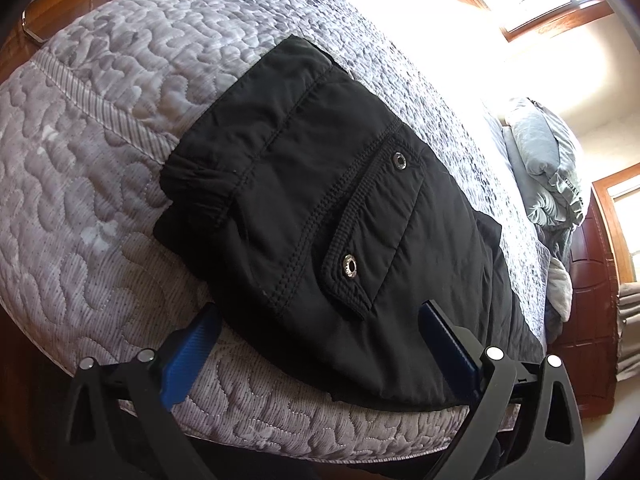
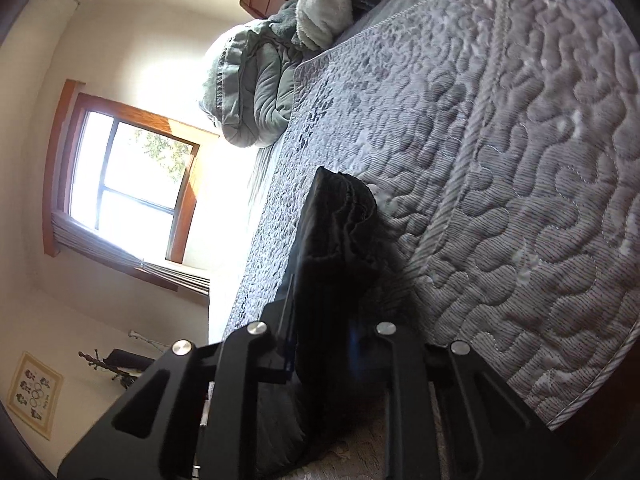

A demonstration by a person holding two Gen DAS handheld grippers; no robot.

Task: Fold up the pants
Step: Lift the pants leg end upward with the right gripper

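Black pants (image 1: 320, 208), folded into a compact stack with a snap pocket flap on top, lie on the grey quilted bed (image 1: 100, 160). My left gripper (image 1: 320, 320) is open; its blue-padded fingers (image 1: 192, 344) straddle the near end of the stack. In the right wrist view, turned sideways, my right gripper (image 2: 324, 320) has the edge of the folded pants (image 2: 336, 240) between its jaws, which look closed on the fabric; the blue pads are mostly hidden in shadow.
Grey-green pillows and bedding (image 2: 260, 92) are heaped at the head of the bed (image 1: 548, 168). A wooden headboard (image 1: 592, 288) stands beyond. A window (image 2: 128, 184) and a framed picture (image 2: 36, 392) are on the wall. Wooden floor (image 1: 64, 0) lies past the bed's foot.
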